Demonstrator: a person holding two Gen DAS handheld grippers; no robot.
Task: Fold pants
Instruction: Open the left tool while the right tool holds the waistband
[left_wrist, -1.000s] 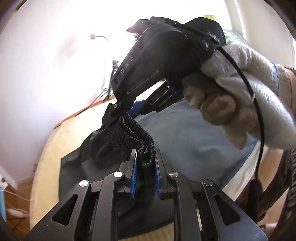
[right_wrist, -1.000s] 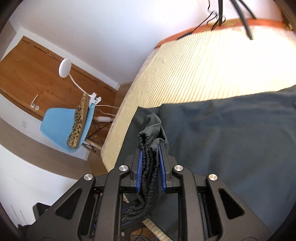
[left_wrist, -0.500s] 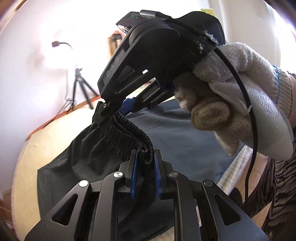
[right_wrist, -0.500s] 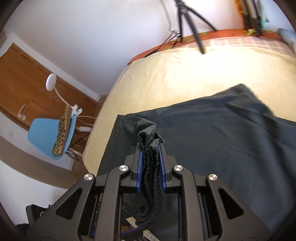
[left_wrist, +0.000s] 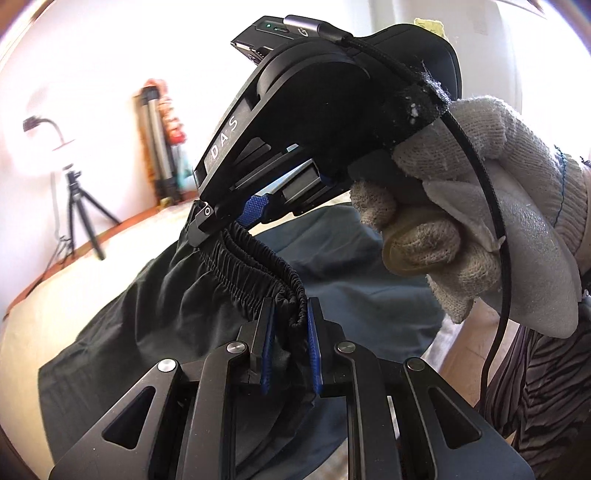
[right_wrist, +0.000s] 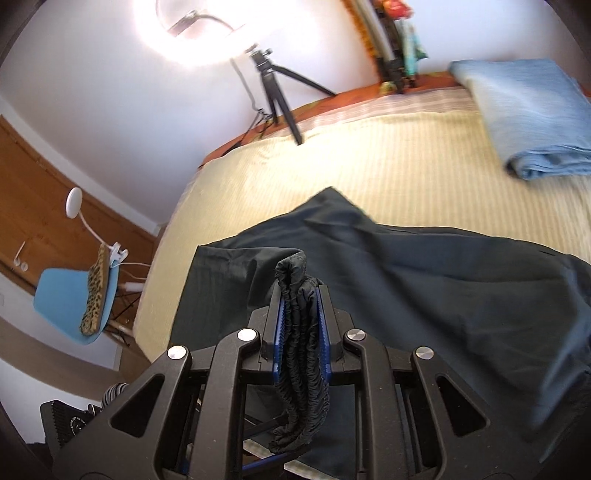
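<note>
Left gripper (left_wrist: 289, 319) is pinched on the pants' (left_wrist: 155, 314) elastic waistband (left_wrist: 255, 266), blue pads (left_wrist: 266, 347) squeezing the gathered edge. From this left wrist view the waistband stretches up to the right gripper (left_wrist: 236, 216), which grips its other end, held by a gloved hand (left_wrist: 487, 221). The rest of the pants hangs down onto the bed (left_wrist: 74, 280). A tripod (left_wrist: 79, 206) stands by the wall.

Right wrist view: right gripper (right_wrist: 300, 314) is clamped on a bunched wad of waistband (right_wrist: 300, 332), some of it dangling below the fingers. The pants (right_wrist: 424, 288) are spread over the striped bed (right_wrist: 369, 166), with a folded blue cloth (right_wrist: 524, 110) well apart at the far corner. A blue chair (right_wrist: 62, 302) sits beside the bed.
</note>
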